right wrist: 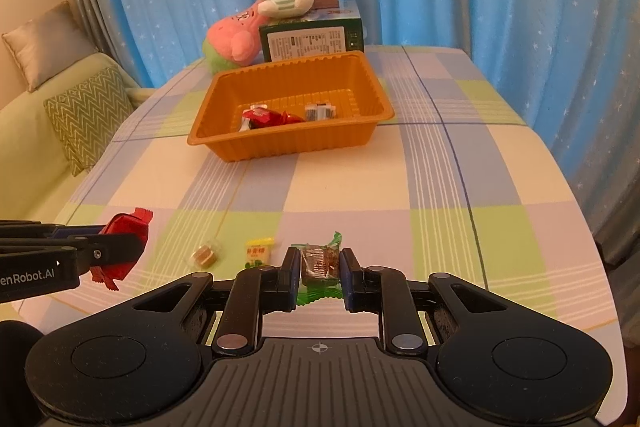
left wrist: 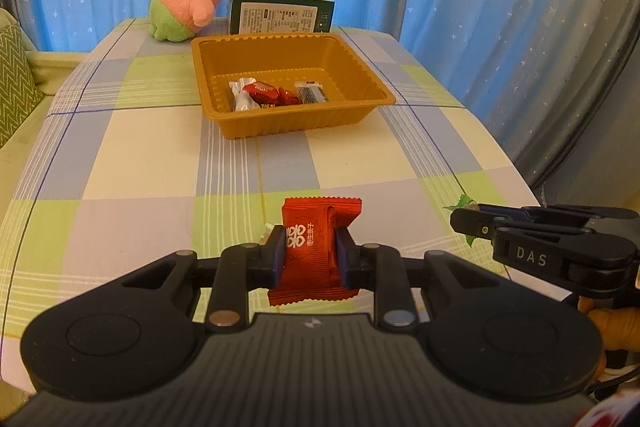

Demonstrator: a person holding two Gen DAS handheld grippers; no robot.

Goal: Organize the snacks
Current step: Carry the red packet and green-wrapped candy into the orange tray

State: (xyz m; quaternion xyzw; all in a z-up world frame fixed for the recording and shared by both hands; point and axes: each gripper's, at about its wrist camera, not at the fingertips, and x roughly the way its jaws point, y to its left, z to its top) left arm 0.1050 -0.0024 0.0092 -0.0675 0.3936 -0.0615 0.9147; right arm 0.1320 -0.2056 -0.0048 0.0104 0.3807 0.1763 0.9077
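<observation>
Here, both claws were clamped near the table's front edge: the left gripper pinched a red candy packet, the right gripper a green-wrapped brown sweet. Beyond them, toward the far edge, stood the orange tray holding several sweets. A yellow candy and a clear-wrapped sweet lay between the grippers.
</observation>
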